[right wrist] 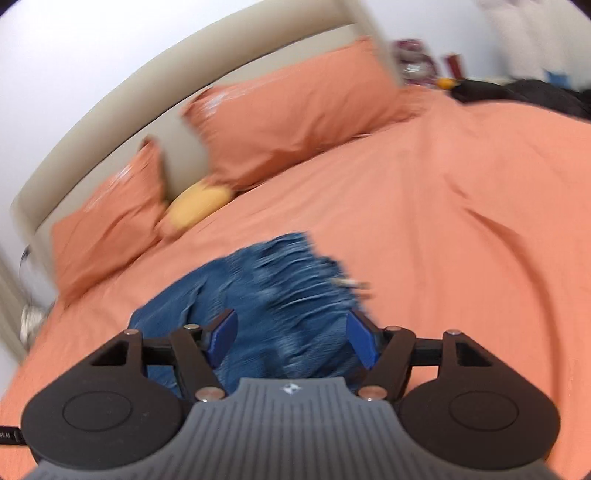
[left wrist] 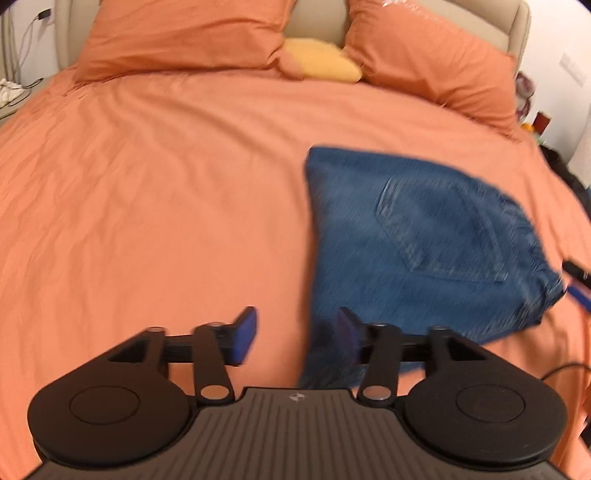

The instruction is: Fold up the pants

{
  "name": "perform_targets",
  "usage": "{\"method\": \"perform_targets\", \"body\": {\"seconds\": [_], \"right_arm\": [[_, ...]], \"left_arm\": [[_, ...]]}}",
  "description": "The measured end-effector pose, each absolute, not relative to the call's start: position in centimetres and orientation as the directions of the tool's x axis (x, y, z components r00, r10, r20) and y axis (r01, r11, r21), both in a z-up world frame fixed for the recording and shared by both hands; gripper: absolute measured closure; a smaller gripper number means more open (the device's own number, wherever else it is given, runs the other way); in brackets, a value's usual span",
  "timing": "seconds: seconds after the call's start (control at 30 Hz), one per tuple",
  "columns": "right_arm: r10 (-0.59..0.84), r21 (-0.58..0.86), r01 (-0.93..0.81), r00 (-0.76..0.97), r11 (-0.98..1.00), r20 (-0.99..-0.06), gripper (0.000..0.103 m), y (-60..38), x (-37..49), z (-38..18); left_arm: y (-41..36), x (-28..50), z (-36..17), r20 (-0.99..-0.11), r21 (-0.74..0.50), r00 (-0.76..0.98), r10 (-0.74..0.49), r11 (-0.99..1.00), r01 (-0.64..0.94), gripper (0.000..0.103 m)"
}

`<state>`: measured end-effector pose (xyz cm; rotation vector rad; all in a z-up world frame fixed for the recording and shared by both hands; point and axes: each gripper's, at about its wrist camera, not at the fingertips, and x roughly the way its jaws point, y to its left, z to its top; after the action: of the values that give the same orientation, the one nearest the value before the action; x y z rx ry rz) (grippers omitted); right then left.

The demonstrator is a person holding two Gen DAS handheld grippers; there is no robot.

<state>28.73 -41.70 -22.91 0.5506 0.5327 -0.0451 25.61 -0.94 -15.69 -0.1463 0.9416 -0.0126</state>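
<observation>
folded blue denim pants (left wrist: 417,236) lie flat on the orange bedspread (left wrist: 147,206), back pocket up, at about 3 o'clock from the bed's middle in the left wrist view. left gripper (left wrist: 297,338): jaws apart, nothing clamped, right pad over the pants' near edge. right gripper (right wrist: 291,341): jaws spread, released, above the gathered waistband. two orange pillows (left wrist: 184,33) at 12 o'clock, yellow cushion (left wrist: 325,61) between them.

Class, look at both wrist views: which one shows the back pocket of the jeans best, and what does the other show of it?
The left wrist view: the back pocket lies in full view on the folded jeans, its stitched outline readable despite blur. In the right wrist view the jeans are a streaked, rumpled heap, and no pocket can be made out.
</observation>
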Motion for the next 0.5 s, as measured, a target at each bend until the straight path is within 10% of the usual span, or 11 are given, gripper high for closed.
{"method": "perform_targets", "body": {"seconds": [0.5], "right_arm": [[0.313, 0.775, 0.347, 0.769, 0.529, -0.558, 0.033, -45.0, 31.2, -29.4]], "left_arm": [[1.5, 35.3, -20.3, -0.842, -0.322, 0.481, -0.245, 0.943, -0.083, 0.021]]}}
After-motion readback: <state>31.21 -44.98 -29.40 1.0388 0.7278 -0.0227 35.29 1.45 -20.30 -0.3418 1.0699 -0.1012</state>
